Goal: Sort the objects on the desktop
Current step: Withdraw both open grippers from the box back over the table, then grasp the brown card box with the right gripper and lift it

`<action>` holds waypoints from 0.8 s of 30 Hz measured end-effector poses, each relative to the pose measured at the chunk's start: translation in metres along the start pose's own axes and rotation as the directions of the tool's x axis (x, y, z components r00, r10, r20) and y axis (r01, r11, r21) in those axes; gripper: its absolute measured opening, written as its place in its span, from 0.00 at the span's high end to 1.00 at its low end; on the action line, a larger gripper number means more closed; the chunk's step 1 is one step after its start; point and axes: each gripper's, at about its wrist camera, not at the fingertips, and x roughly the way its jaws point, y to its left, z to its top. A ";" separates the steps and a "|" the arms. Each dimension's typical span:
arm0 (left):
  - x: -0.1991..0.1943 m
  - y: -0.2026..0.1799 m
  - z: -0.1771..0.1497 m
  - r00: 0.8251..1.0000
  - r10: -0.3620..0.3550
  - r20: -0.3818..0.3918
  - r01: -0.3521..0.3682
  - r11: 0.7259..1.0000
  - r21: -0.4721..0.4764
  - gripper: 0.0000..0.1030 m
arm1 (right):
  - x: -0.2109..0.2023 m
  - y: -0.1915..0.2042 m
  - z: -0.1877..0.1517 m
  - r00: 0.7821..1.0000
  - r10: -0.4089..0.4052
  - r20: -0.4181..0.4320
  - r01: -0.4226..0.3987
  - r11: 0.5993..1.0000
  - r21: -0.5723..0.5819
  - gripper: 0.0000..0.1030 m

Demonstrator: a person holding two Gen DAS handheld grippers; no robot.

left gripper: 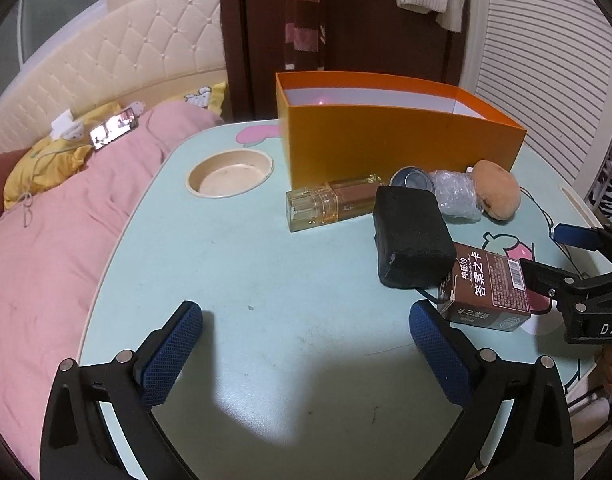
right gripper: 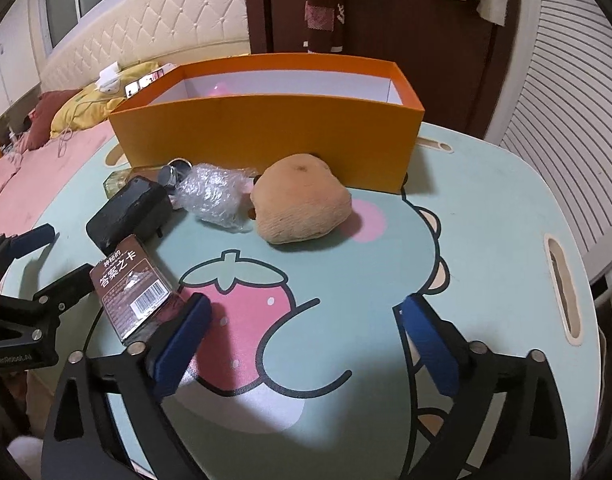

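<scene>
Left gripper [left gripper: 306,340] fingers spread wide, empty, right gripper [right gripper: 302,332] fingers wide, beside brown card box [right gripper: 132,292]

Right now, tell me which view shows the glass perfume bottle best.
The left wrist view: the glass perfume bottle lies in full view before the orange box. In the right wrist view only its corner shows behind the black block.

the desk [right gripper: 486,208] looks smooth and a little glossy, with a printed cartoon. the orange box [right gripper: 266,136] seems matt cardboard. the brown toy [right gripper: 302,204] is soft, fuzzy cloth. the bubble wrap [right gripper: 214,196] is clear, shiny plastic. the black block [left gripper: 412,240] looks rough and matt. the perfume bottle [left gripper: 330,204] is glossy and transparent.
</scene>
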 end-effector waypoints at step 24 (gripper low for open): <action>-0.003 -0.008 -0.001 1.000 -0.010 0.007 0.010 1.000 0.020 0.00 | -0.018 -0.009 -0.007 0.992 0.085 0.095 -0.092 0.993 0.077 0.14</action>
